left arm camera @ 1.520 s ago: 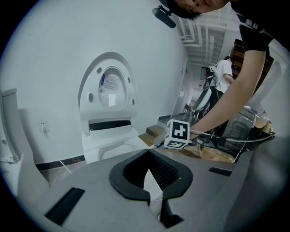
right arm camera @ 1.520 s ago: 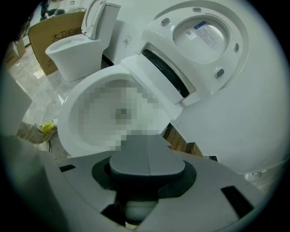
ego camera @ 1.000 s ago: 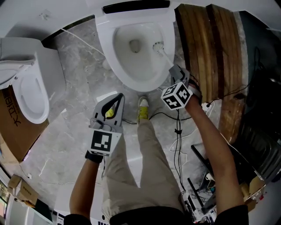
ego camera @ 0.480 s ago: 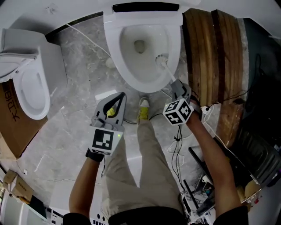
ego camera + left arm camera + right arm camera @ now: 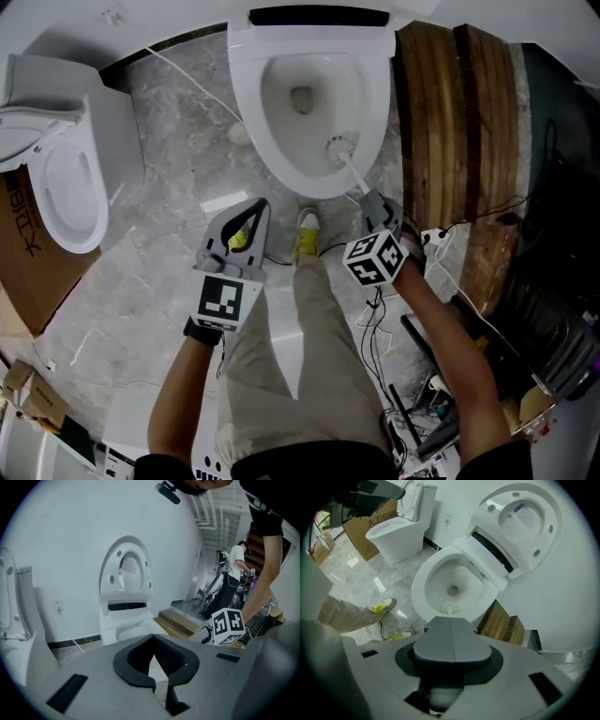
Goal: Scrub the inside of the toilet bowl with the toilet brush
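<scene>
Below the left claw (image 5: 247, 212) and the right claw (image 5: 373, 202), pale grey marble floor (image 5: 159, 169), bare and roomy out to the left. Straight ahead of the right claw, glossy white ceramic toilet bowl (image 5: 244, 112), oval, smooth rounded rim all round, greyish outlet hole low at its middle, white oval lid (image 5: 525, 522) raised upright behind it. Hard to the right of the right claw, dark brown wooden steps (image 5: 441, 112), their edge just beside the bowl's rim, little room on that side. Well off to the left of the left claw, a second white toilet (image 5: 66, 197) and a brown cardboard box (image 5: 23, 281), open floor between. Right claw clamped fully closed on the thin white handle of the white toilet brush (image 5: 339, 148), jaws meeting in a single seam. Round bristled brush head just beyond that claw's tips, down inside the bowl against the near inner wall. Left claw low over the floor, well apart from the bowl, jaws parted by a wedge of gap, nothing between them. Between the two claws, a yellow shoe (image 5: 306, 236) on the floor.
</scene>
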`<state>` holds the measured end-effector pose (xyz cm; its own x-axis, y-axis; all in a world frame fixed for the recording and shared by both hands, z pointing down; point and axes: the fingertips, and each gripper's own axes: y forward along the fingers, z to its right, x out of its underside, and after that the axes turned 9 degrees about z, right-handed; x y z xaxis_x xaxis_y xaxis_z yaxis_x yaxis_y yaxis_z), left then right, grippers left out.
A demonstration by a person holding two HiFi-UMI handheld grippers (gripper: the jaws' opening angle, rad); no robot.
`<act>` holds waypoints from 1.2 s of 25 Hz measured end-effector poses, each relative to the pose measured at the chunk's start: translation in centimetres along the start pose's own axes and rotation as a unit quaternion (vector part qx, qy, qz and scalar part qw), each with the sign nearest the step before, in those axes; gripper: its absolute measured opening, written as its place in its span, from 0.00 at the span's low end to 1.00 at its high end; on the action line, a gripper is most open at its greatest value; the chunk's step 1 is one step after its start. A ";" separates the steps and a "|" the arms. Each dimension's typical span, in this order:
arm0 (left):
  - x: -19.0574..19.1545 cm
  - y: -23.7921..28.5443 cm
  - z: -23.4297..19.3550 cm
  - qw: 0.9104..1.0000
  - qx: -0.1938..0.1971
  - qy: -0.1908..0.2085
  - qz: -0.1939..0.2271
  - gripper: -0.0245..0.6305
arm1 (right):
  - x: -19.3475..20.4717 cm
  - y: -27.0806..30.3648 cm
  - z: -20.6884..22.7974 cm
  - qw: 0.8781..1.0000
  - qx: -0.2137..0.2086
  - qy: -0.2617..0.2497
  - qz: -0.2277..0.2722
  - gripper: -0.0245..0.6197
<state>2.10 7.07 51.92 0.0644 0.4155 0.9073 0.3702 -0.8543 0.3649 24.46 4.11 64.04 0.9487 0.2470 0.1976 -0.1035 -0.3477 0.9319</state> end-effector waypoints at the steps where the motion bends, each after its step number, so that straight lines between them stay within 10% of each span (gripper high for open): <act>1: 0.0 0.0 -0.1 1.000 -0.001 -0.001 0.003 0.06 | -0.1 -0.2 -0.5 1.000 -0.004 0.003 -0.001 0.29; 14: 0.6 -0.8 -1.1 1.000 -0.011 -0.012 0.003 0.06 | -2.8 -1.4 -4.0 0.987 -0.096 0.128 0.013 0.29; 30: 1.0 -0.8 -2.2 0.999 -0.015 -0.028 0.004 0.06 | -11.3 4.1 -1.3 0.920 -0.164 0.347 0.080 0.29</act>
<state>-0.18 7.54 53.00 0.1194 0.4253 0.8971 0.3416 -0.8660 0.3651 12.90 1.09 66.04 0.5067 0.7737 0.3804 -0.4179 -0.1656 0.8933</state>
